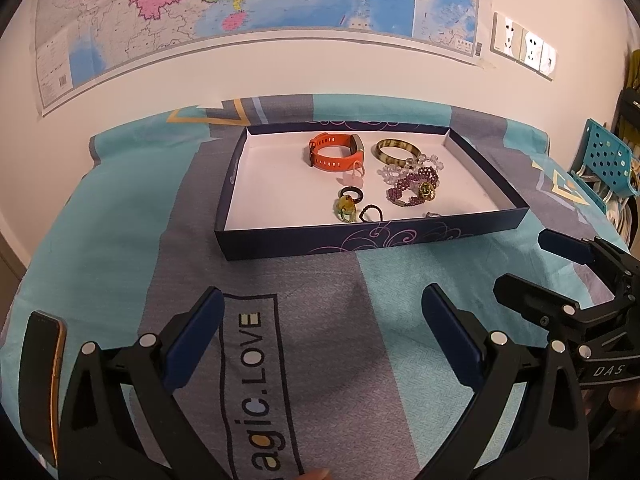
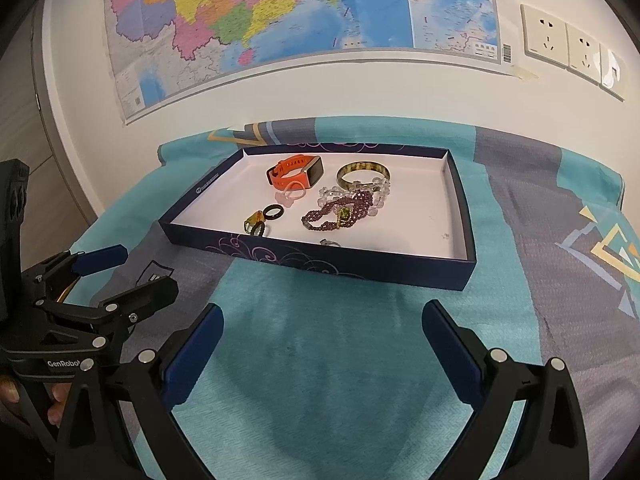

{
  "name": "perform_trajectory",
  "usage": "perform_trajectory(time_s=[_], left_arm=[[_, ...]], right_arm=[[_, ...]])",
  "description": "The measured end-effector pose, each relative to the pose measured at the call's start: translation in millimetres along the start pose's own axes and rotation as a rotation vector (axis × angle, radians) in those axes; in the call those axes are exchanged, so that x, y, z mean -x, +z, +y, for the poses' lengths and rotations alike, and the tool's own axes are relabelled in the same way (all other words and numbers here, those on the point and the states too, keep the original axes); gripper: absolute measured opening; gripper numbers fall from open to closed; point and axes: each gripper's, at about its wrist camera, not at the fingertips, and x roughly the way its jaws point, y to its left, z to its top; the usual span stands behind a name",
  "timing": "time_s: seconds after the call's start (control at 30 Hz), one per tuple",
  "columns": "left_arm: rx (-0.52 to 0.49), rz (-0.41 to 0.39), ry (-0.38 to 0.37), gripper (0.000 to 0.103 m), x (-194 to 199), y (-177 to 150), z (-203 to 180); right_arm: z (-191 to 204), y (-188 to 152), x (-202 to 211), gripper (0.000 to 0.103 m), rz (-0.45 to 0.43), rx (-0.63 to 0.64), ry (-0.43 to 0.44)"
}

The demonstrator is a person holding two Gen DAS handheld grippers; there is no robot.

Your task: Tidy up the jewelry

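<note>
A shallow dark blue box (image 1: 332,242) (image 2: 360,266) with a white inside sits on the patterned cloth. Inside lie an orange smartwatch (image 1: 336,150) (image 2: 294,171), a mottled green bangle (image 1: 398,150) (image 2: 362,174), clear beads (image 1: 404,168) (image 2: 380,190), a purple bead bracelet (image 1: 412,188) (image 2: 340,214), a black ring (image 1: 351,194) (image 2: 273,212), an amber ring (image 1: 345,208) (image 2: 254,224) and a pale pink ring (image 1: 354,174) (image 2: 292,192). My left gripper (image 1: 322,312) and right gripper (image 2: 322,328) both stand open and hold nothing, on the near side of the box.
A phone (image 1: 44,380) lies at the cloth's left edge. A wall with a map (image 1: 240,0) and sockets (image 2: 568,46) stands behind the box. A teal perforated chair (image 1: 604,160) is at the right. Bare cloth (image 2: 320,380) lies between grippers and box.
</note>
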Motion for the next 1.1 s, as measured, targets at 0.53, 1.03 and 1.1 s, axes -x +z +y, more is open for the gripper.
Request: perform_trajectory(time_s=[0.53,1.03,1.1], left_arm=[[0.001,0.005,-0.003,0.097,-1.3,-0.1,-0.9],[0.000,0.006,-0.003,0.097,-1.5,-0.3,-1.2],[0.001,0.006,-0.003,0.097,-2.1,-0.4,-1.3]], right_arm=[[-1.2,-0.2,-0.7,0.096,0.001,-0.003,-0.001],[-1.5,-1.0,-2.9,0.096,0.008,-0.006,-0.001],[-1.4,-1.2,-2.9,0.096,0.009,-0.006,-0.002]])
